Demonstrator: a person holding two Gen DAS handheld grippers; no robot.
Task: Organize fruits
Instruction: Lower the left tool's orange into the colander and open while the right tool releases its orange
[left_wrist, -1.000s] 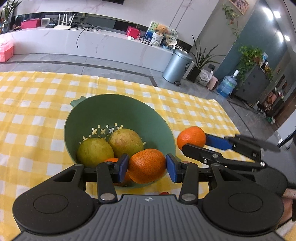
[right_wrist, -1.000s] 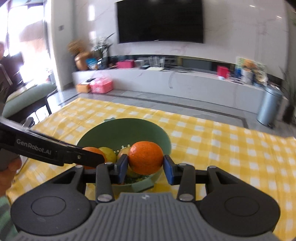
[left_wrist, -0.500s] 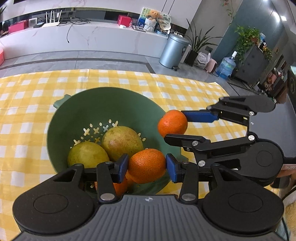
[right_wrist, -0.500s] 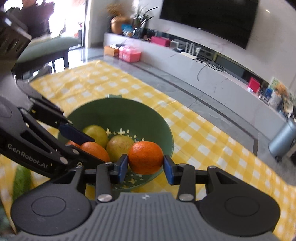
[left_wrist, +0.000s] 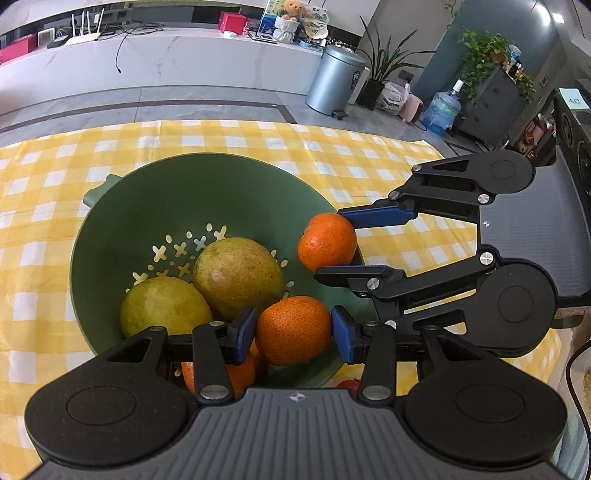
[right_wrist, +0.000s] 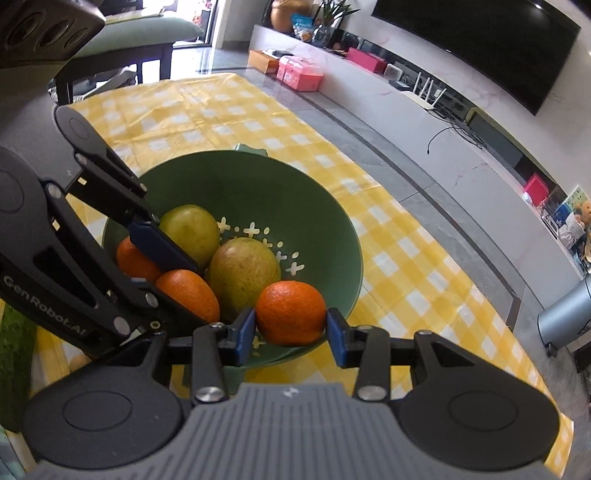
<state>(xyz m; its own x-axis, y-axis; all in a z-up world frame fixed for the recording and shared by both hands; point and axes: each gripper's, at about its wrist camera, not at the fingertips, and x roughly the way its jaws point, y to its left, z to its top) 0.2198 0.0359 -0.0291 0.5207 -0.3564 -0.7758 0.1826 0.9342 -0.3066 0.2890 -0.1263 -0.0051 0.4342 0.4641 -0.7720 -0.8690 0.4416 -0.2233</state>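
A green colander bowl (left_wrist: 207, 177) sits on the yellow checked cloth and holds two yellow-green fruits (left_wrist: 236, 275) and an orange (left_wrist: 221, 373) low at its near side. My left gripper (left_wrist: 293, 332) is shut on an orange (left_wrist: 293, 330) over the bowl's near rim. My right gripper (left_wrist: 334, 245) comes in from the right, shut on another orange (left_wrist: 327, 242) above the bowl's right rim. In the right wrist view the right gripper (right_wrist: 290, 328) holds its orange (right_wrist: 291, 312) over the bowl (right_wrist: 258, 181); the left gripper (right_wrist: 162, 258) holds its orange (right_wrist: 188, 291) inside.
The checked cloth (left_wrist: 48, 221) covers the table around the bowl. A small red object (left_wrist: 349, 386) shows just below the bowl's near rim. Beyond the table are a grey floor, a white low cabinet (left_wrist: 166, 62) and a metal bin (left_wrist: 336, 85).
Both grippers have moved in over the bowl with their oranges. The right gripper's orange went from beside the bowl to above its right rim; the left wrist view now looks more steeply down.
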